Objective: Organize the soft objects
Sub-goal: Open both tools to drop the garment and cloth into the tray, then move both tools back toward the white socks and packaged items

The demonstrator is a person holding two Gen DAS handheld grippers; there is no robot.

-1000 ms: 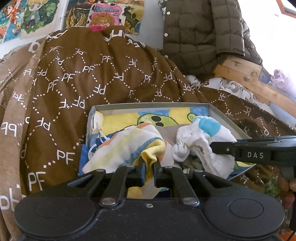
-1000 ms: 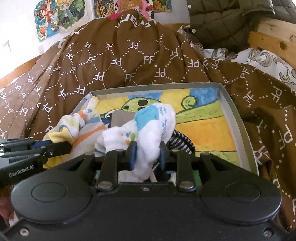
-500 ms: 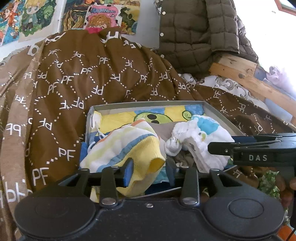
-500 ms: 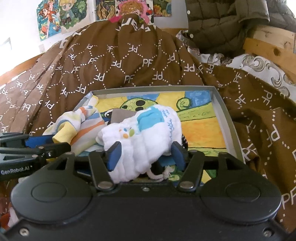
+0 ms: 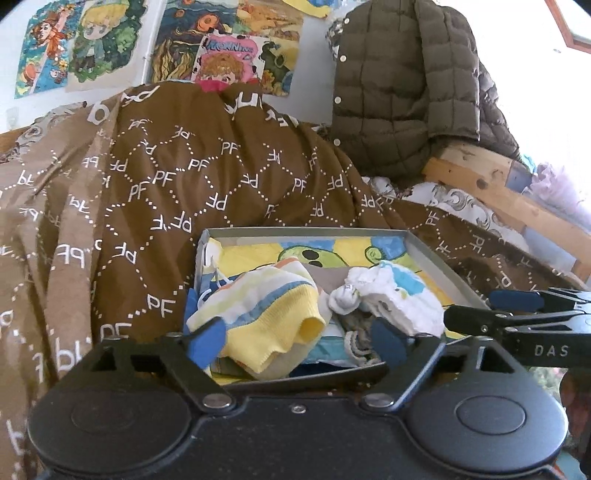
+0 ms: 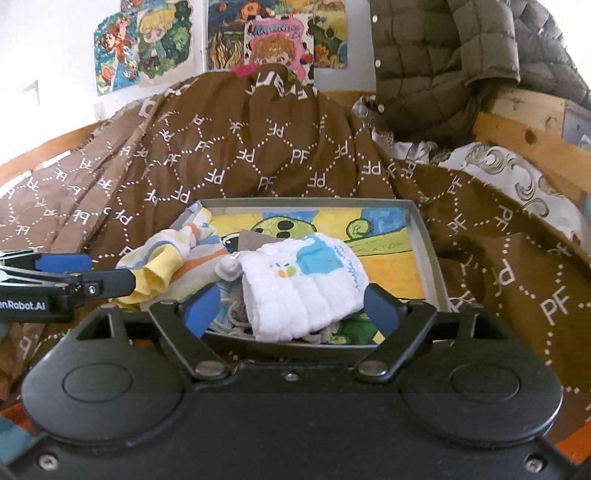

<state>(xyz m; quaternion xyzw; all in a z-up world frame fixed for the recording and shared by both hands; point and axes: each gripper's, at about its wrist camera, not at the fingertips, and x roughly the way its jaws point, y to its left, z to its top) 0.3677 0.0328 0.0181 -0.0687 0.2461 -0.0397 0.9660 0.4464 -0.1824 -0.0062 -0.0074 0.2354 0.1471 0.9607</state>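
A shallow grey box (image 5: pixel 439 264) lies on a bed, on a brown quilt (image 5: pixel 192 184), and holds the soft things. In its left part is a striped yellow garment (image 5: pixel 273 314); just right of it, touching, is a white cloth (image 6: pixel 306 280) with a blue patch, over some knitted items at the near edge. The left gripper (image 5: pixel 299 341) sits at the box's near edge with jaws wide open, holding nothing, the garment between them but free. The right gripper (image 6: pixel 291 304) is likewise spread wide at the near edge, the white cloth lying loose between its jaws. A padded jacket (image 5: pixel 406 81) hangs far right; posters (image 6: pixel 277 33) cover the far wall.
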